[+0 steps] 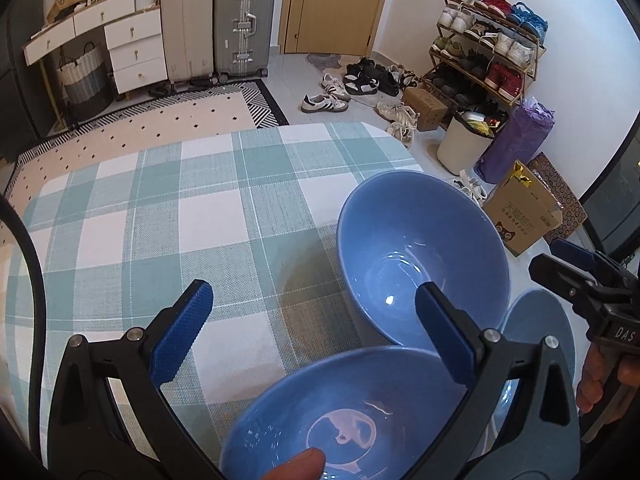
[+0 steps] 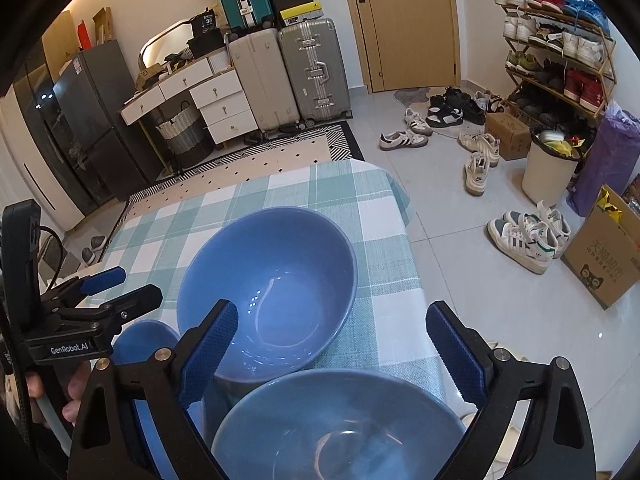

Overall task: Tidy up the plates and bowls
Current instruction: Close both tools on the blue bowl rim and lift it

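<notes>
Three blue bowls stand on a table with a teal and white checked cloth (image 1: 160, 220). The middle bowl (image 1: 420, 256) (image 2: 268, 292) sits farthest from me near the table's right edge. My left gripper (image 1: 316, 320) is open above the left bowl (image 1: 340, 420), whose rim passes under the right finger (image 1: 444, 332). That bowl shows in the right wrist view as a blue rim (image 2: 148, 344) under the left gripper (image 2: 100, 292). My right gripper (image 2: 332, 344) is open over the right bowl (image 2: 340, 428) (image 1: 540, 320). Neither gripper's pads press on a bowl.
The table's right edge (image 2: 404, 240) drops to a tiled floor with scattered shoes (image 2: 528, 240), a cardboard box (image 2: 608, 264), a white bin (image 2: 548, 172) and a shoe rack (image 2: 560, 52). Suitcases (image 2: 288, 72) and drawers (image 2: 216, 100) stand beyond. A fingertip (image 1: 300, 464) shows at the bottom edge.
</notes>
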